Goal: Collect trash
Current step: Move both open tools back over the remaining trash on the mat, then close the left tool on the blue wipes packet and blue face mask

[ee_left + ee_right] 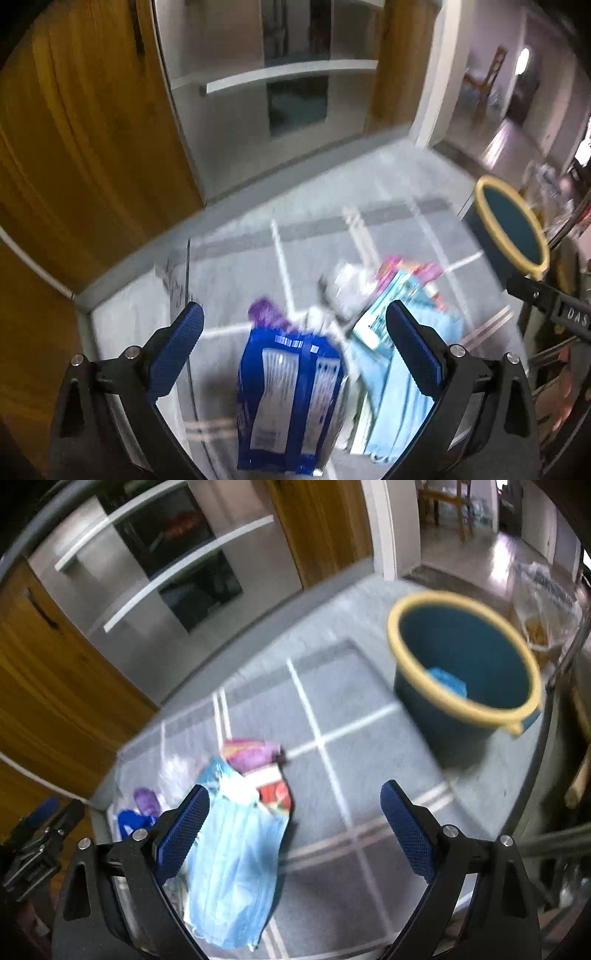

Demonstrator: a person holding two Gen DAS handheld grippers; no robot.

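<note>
Left wrist view: left gripper (295, 343) jaws spread wide, pinching nothing. Blue packet (290, 402) lies on the counter (229, 236) between the jaws, at 6 o'clock. Pale blue face mask (402, 391) at 5 o'clock, crumpled clear plastic (345, 291) and pink wrapper (397, 267) beyond it. Bucket (511, 225) at 3 o'clock, cut by the frame edge.

Right wrist view: right gripper (293, 825) jaws spread, empty. Face mask (236, 871) at 7 o'clock, against the left jaw; red-and-white wrapper (275, 794) behind it. Bucket (465, 664) at 1 o'clock holds one blue item (447, 681).

Progress: judged early; most trash still on the counter. Motion blur hides labels; the purple piece (146, 801) is unidentifiable.
</note>
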